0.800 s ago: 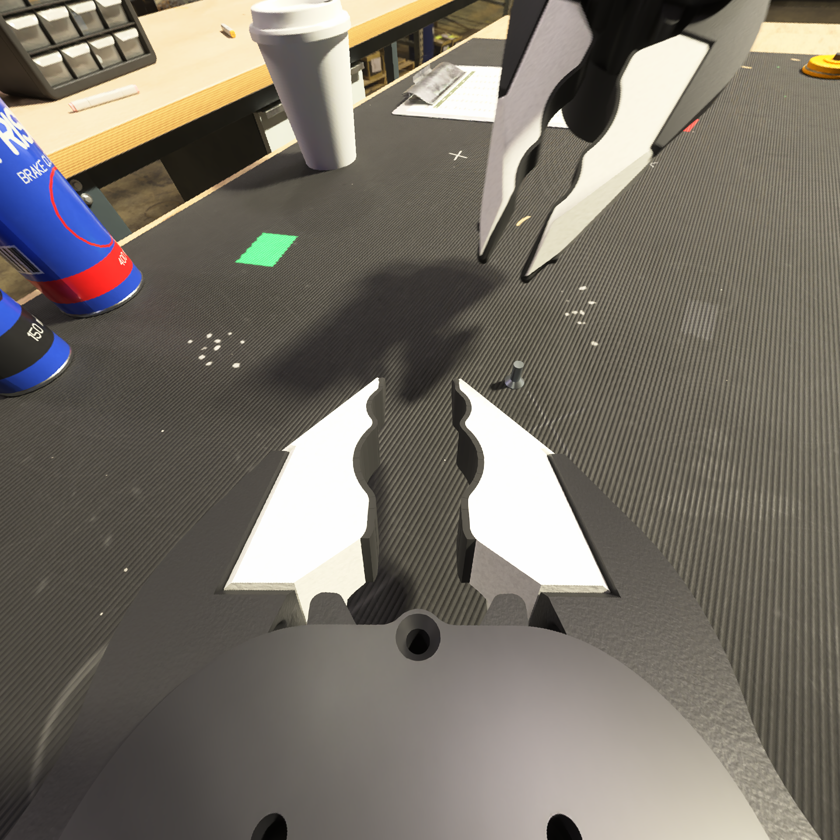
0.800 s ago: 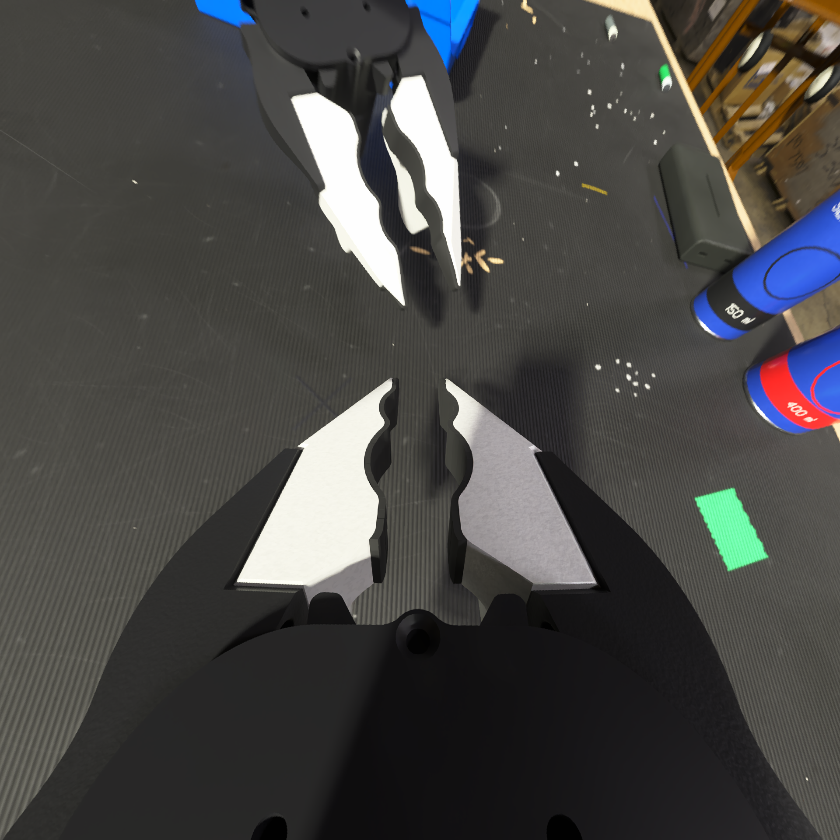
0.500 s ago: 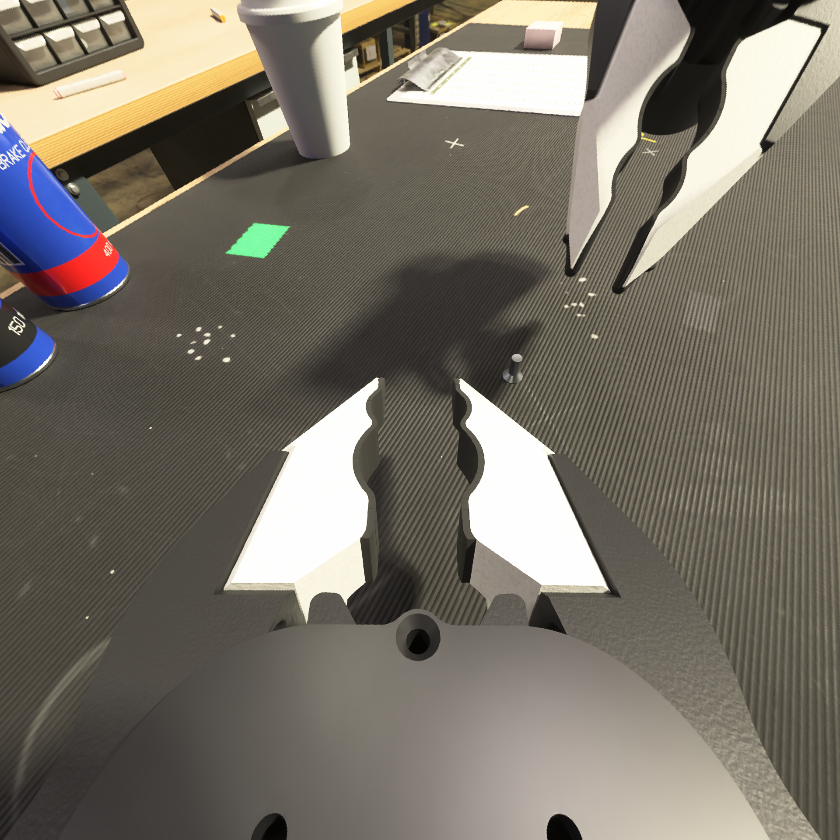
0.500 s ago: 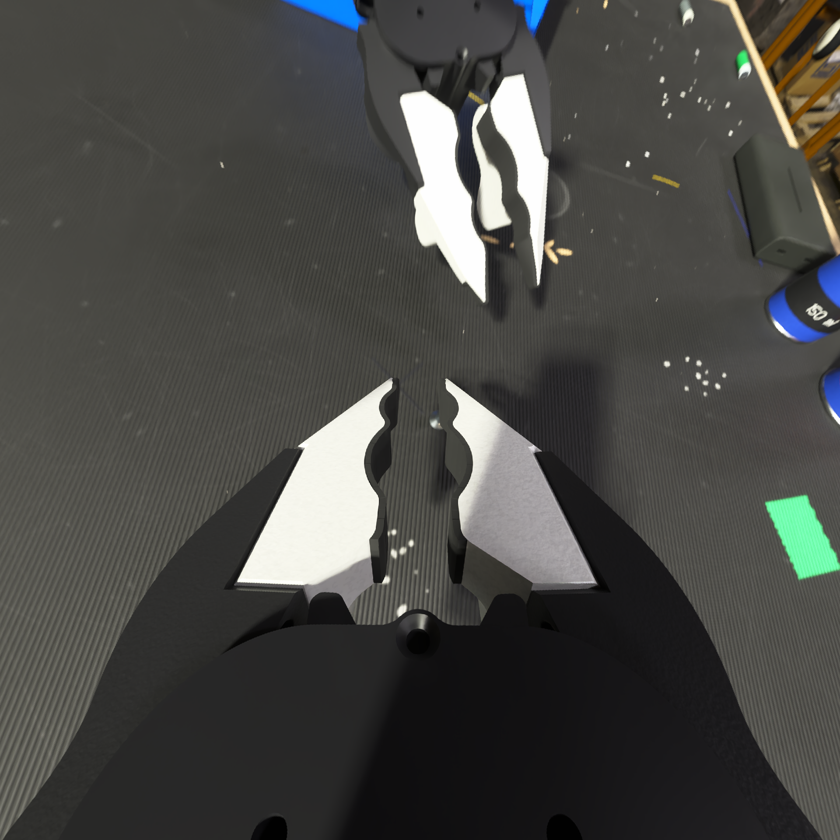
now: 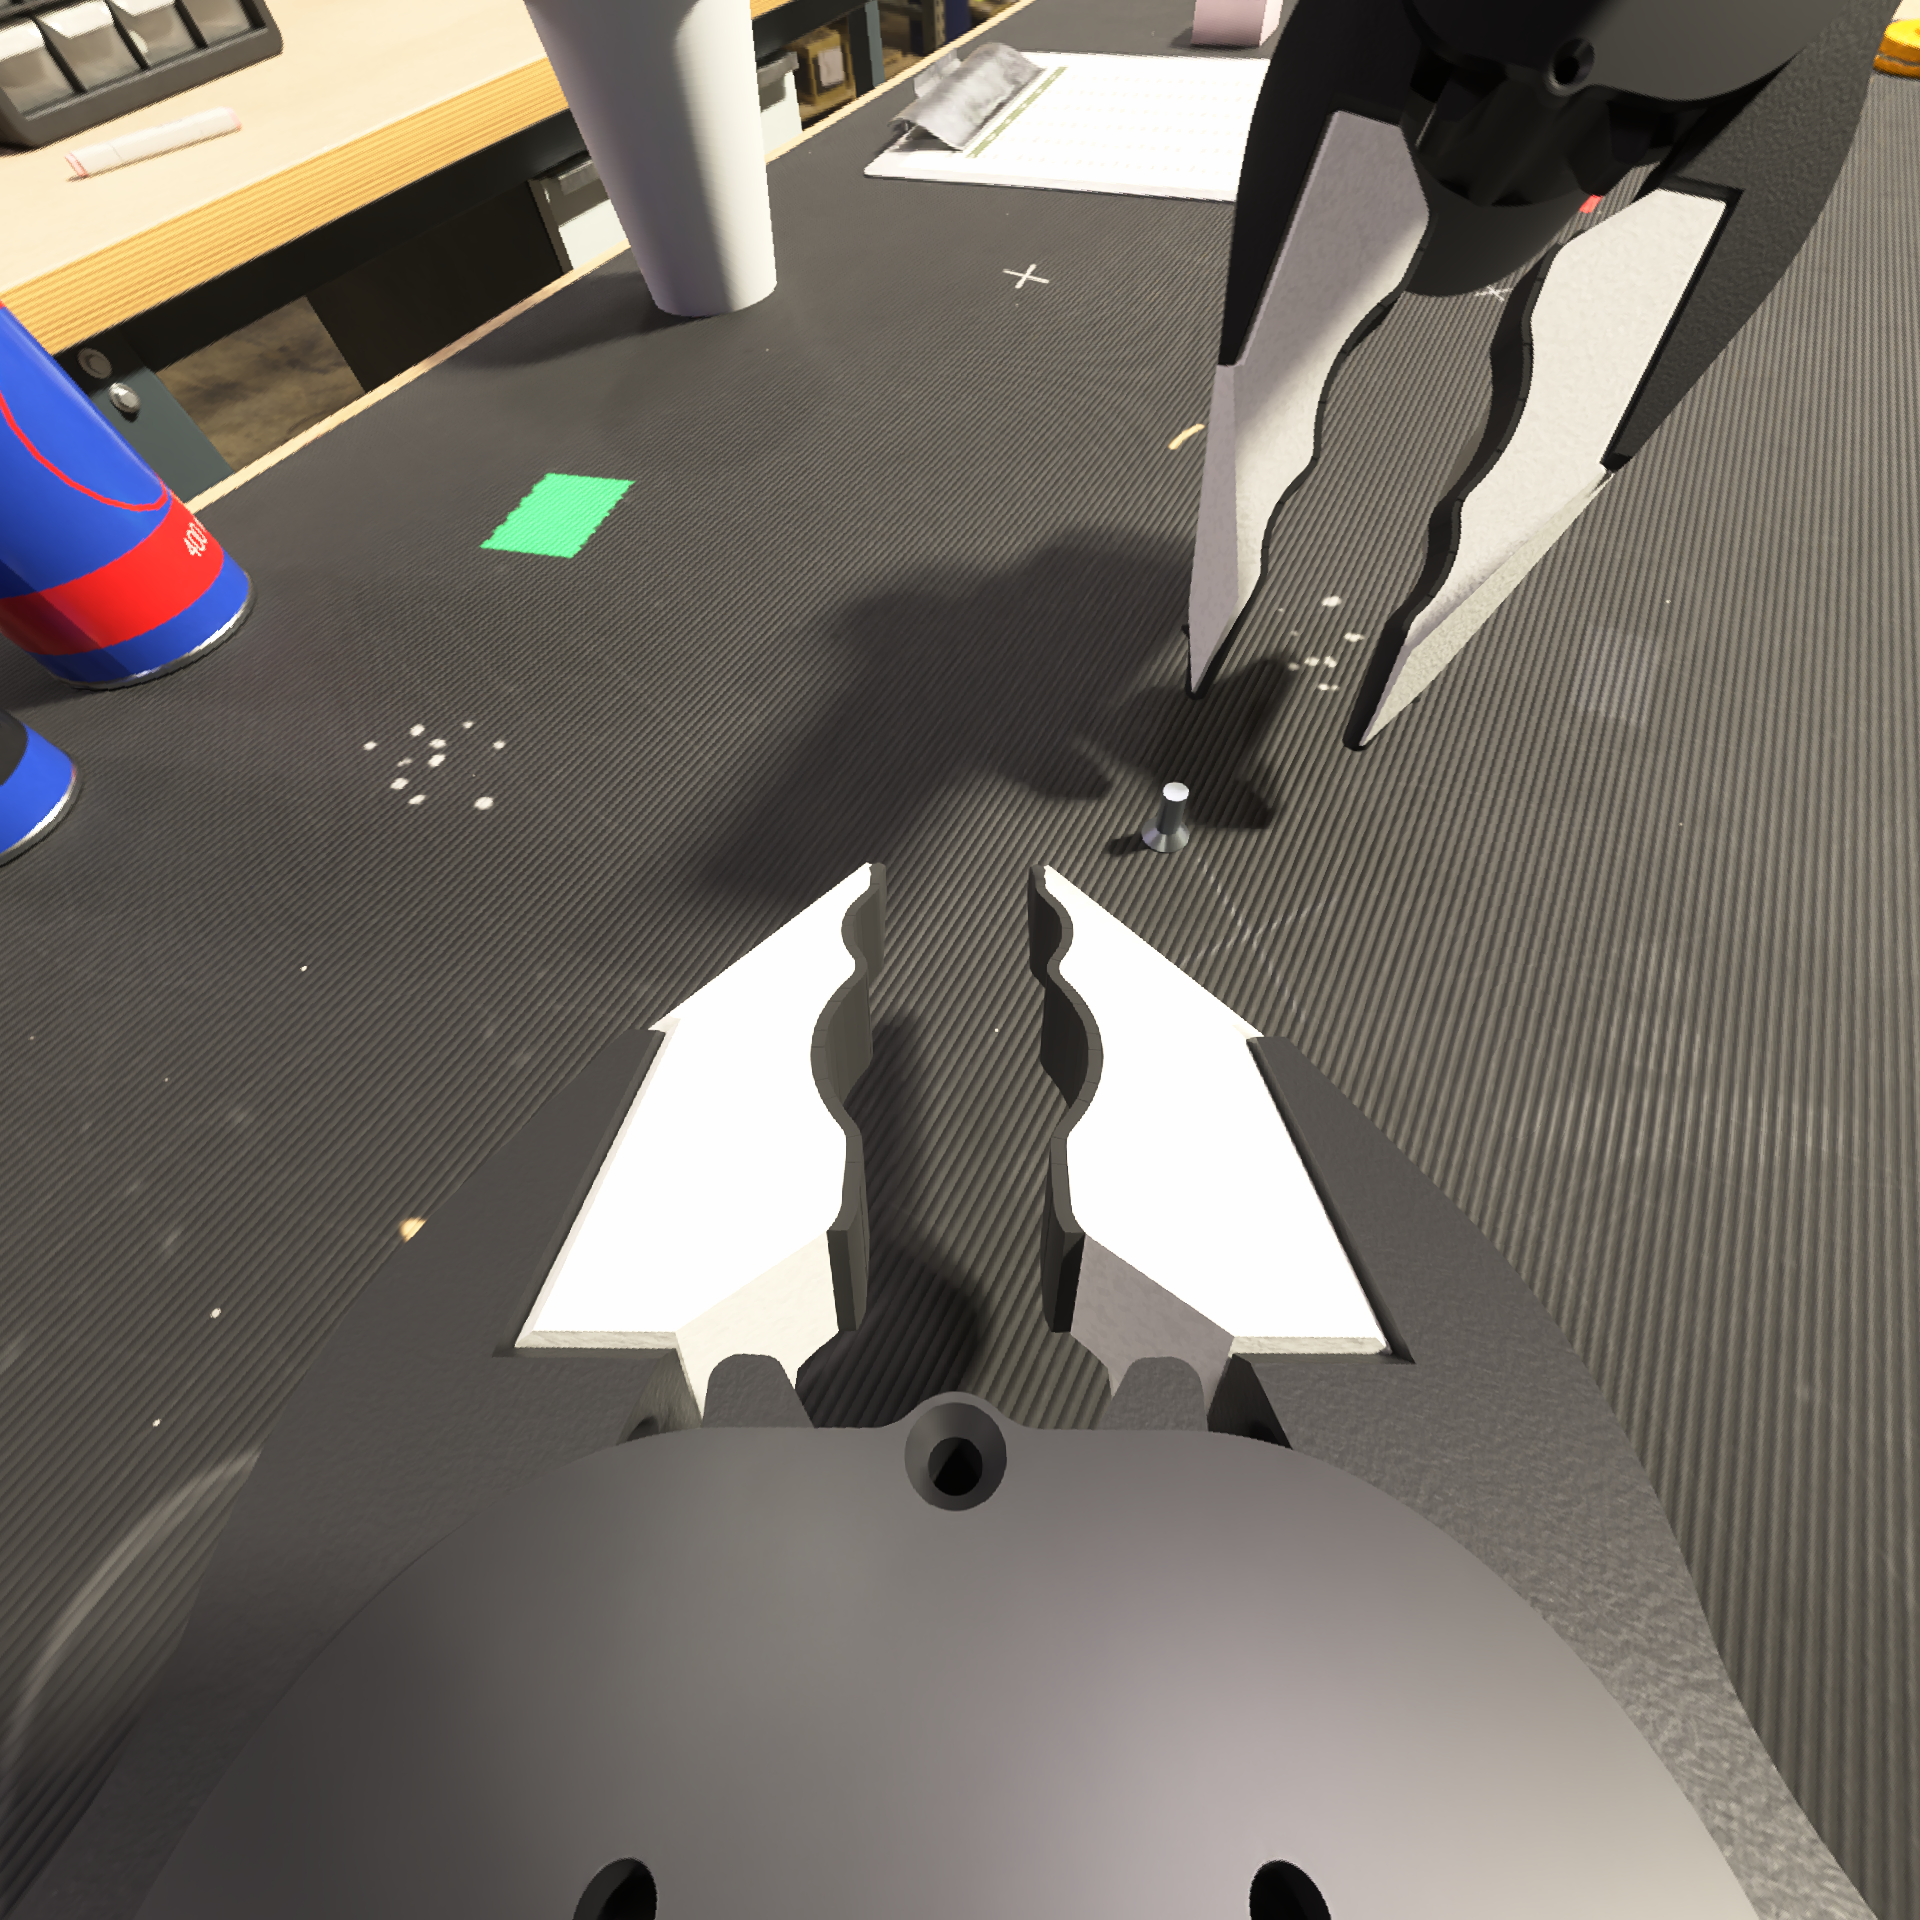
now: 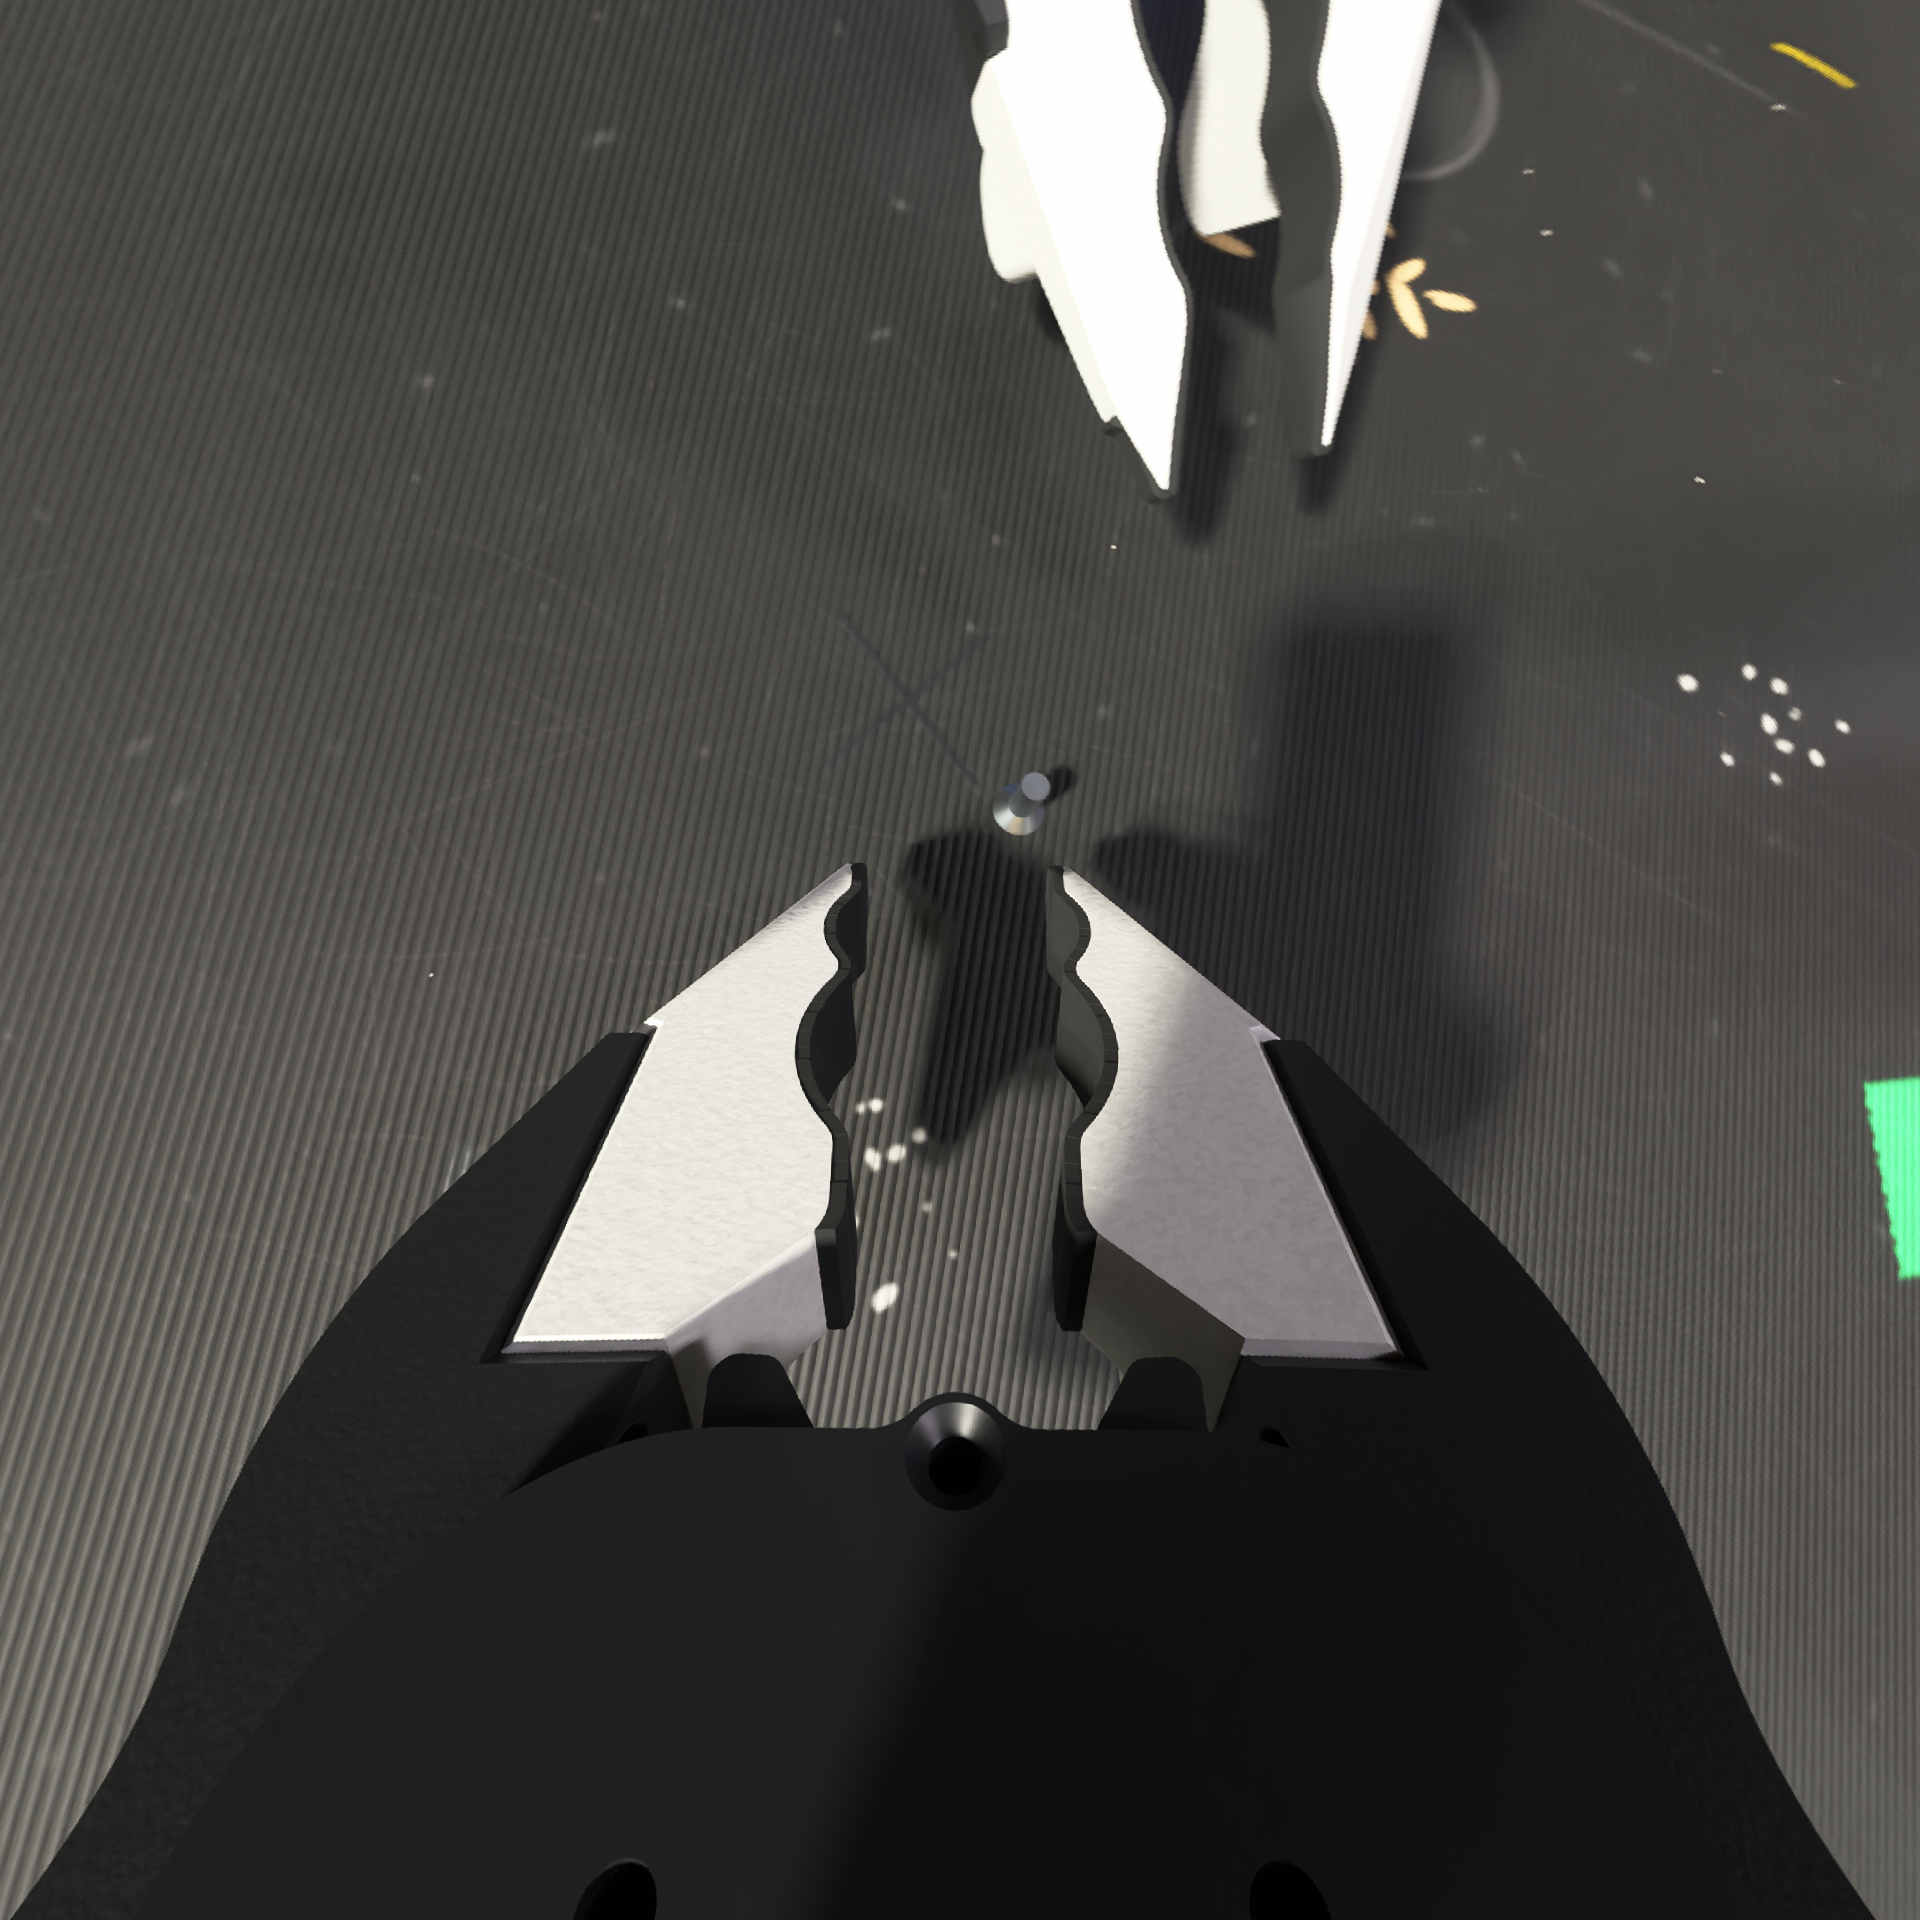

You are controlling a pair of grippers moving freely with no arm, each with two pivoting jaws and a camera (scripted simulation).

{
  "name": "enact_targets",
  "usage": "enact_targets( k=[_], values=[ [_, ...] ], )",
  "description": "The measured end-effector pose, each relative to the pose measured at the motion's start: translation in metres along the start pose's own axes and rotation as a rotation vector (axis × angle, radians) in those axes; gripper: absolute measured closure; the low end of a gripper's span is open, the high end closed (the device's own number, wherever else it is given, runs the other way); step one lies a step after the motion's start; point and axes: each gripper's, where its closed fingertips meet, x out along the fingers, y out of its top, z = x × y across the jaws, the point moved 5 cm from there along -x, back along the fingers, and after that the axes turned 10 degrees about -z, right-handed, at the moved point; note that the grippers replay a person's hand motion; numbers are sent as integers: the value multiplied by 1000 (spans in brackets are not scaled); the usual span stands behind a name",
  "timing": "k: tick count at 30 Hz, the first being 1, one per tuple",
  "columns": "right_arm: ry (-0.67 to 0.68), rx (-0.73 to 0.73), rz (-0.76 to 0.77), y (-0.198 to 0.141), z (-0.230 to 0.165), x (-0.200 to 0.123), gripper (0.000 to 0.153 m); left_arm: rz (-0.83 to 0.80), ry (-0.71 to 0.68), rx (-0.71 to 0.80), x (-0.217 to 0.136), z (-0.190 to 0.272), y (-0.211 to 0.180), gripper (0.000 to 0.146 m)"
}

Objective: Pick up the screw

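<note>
**Screw loose on the ribbed mat, both grippers apart from it**

The screw (image 5: 1169, 821) stands head-down, shank up, on the dark ribbed mat (image 5: 1558, 1039), touching neither gripper. The left gripper (image 5: 956, 878) sits near it, just to its left, jaws released and empty. The right gripper (image 5: 1273, 717) hangs beyond the screw, fingertips pointing down at the mat, jaws parted and holding nothing (in its own view the screw (image 6: 1021, 805) lies just ahead of the gap). White specks (image 5: 436, 764) dot the mat, with a green patch (image 5: 558, 514) farther left. At the left edge stand blue-and-red spray cans (image 5: 94, 551); farther off are a white paper cup (image 5: 675, 156), a sheet of paper (image 5: 1091, 125) and a pale wooden bench (image 5: 312, 135).
</note>
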Motion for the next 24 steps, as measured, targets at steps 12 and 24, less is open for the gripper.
enact_targets(
  k=[12,24],
  values=[
    [103,-90,-144,5,7,21,129,1,-2,31,-1,5,2,119],
    [136,28,-95,6,24,17,152,-18,-24,99,2,16,2,121]
  ],
)
